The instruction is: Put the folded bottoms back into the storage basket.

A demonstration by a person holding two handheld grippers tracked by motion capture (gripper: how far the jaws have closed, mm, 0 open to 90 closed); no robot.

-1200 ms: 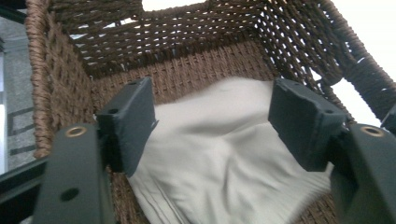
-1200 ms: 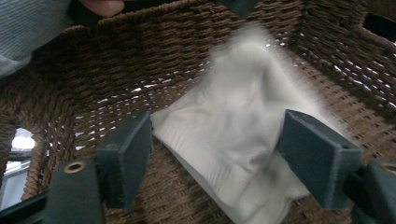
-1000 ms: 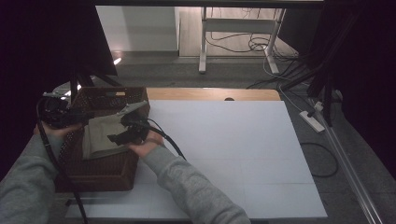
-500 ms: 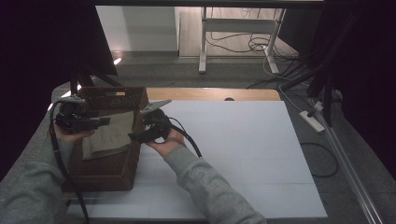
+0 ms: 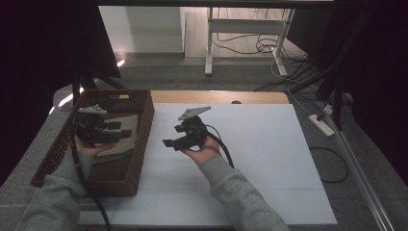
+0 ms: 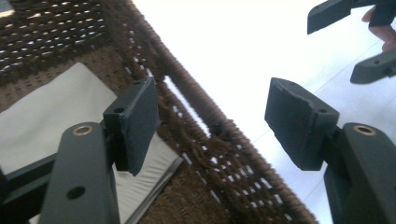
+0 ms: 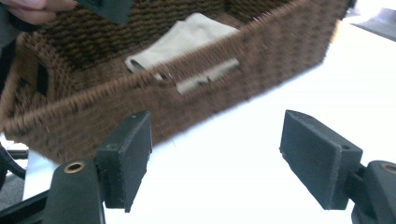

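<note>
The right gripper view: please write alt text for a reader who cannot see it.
The right gripper, jaws open and empty, hangs over a white table facing a brown wicker basket. A folded beige cloth lies inside the basket.

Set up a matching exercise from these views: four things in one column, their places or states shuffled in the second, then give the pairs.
Things:
1. folded beige cloth
2. wicker basket
3. left gripper
4. right gripper

Places or states:
A. open, held above the white tabletop
B. lying flat on the basket floor
C. open, held over the basket
D. standing at the table's left edge

Pairs: 1-B, 2-D, 3-C, 4-A
</note>
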